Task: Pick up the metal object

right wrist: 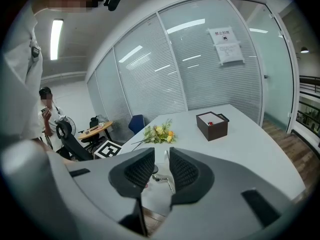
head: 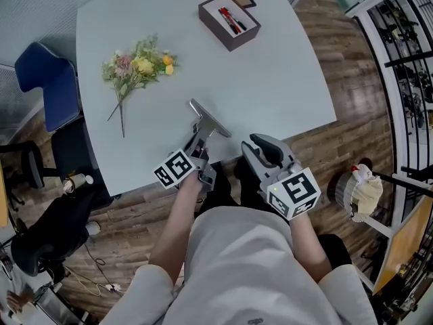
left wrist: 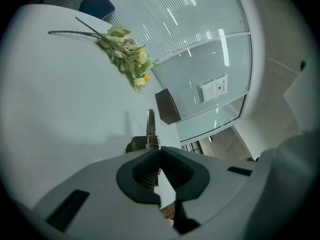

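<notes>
The metal object (head: 210, 119) is a T-shaped tool with a flat blade and a thin handle, above the near edge of the pale table (head: 284, 80). My left gripper (head: 198, 145) is shut on its handle. In the left gripper view the handle (left wrist: 150, 126) sticks out past the closed left gripper (left wrist: 159, 151). My right gripper (head: 260, 151) hangs just right of it at the table's edge, open and holding nothing. The right gripper (right wrist: 161, 160) shows a clear gap, with the metal object (right wrist: 167, 176) visible through it.
A bunch of flowers (head: 139, 65) lies at the table's left. A brown box (head: 229, 20) with pens stands at the far side. A blue chair (head: 44, 80) is on the left. A stool with a cloth (head: 358, 188) and a rack (head: 406, 46) stand on the right.
</notes>
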Demonstrator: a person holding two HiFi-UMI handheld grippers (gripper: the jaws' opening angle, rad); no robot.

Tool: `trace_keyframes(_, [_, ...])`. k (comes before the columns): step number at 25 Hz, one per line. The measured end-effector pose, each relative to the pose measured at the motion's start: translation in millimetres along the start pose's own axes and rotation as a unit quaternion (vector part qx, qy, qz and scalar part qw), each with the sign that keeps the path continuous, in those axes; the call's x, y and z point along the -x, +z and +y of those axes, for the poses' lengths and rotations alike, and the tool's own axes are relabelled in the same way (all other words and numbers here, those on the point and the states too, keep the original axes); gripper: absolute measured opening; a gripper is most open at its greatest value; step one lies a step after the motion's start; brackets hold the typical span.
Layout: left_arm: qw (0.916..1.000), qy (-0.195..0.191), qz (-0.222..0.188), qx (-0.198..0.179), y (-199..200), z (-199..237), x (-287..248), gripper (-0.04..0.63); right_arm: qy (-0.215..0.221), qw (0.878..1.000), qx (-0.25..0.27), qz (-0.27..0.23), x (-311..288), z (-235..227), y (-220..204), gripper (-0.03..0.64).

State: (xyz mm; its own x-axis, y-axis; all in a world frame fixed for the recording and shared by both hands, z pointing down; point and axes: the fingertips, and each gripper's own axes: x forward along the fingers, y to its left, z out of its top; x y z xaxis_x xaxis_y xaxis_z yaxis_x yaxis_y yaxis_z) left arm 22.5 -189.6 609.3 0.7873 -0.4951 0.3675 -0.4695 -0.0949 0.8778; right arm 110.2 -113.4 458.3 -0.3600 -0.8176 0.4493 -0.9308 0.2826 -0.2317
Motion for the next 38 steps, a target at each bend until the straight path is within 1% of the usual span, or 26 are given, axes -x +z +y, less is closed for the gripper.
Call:
trace_keyframes(6, [0.999,-0.014,-0.009,-0.043,12,-27,3,0.025,-0.005,1.0,0.002,-0.02,4,-7,12,0.097])
trace_keyframes(11, [0.996,-0.021,-0.023,-0.084,24,-47,10,0.025,-0.005,0.999,0.007,-0.034,6,-10,22,0.095])
trace_keyframes(15, [0.9915,-0.027,-0.034,-0.123,36,-65,16,0.025,-0.001,0.999,0.012,-0.047,5,-11,30,0.091])
trace_keyframes(21, [0.9818,-0.037,-0.054,-0.178,54,-92,29,0.025,0.012,0.998,0.025,-0.062,0,-7,42,0.081])
trace_keyframes(23, [0.9791,-0.042,-0.061,-0.189,60,-101,33,0.025,0.016,0.997,0.03,-0.065,-1,-5,48,0.078])
trace_keyframes(27, [0.9763,-0.055,-0.074,-0.196,71,-117,43,0.025,0.023,0.996,0.039,-0.071,-8,0,56,0.072])
trace_keyframes(29, [0.9728,-0.057,-0.082,-0.209,76,-126,50,0.025,0.026,0.996,0.04,-0.075,-9,3,60,0.066])
trace_keyframes(33, [0.9598,-0.057,-0.099,-0.256,89,-144,65,0.025,0.035,0.994,0.043,-0.089,-13,11,72,0.058])
trace_keyframes(38, [0.9461,-0.049,-0.113,-0.3,100,-156,79,0.025,0.049,0.993,0.051,-0.098,-22,21,81,0.055])
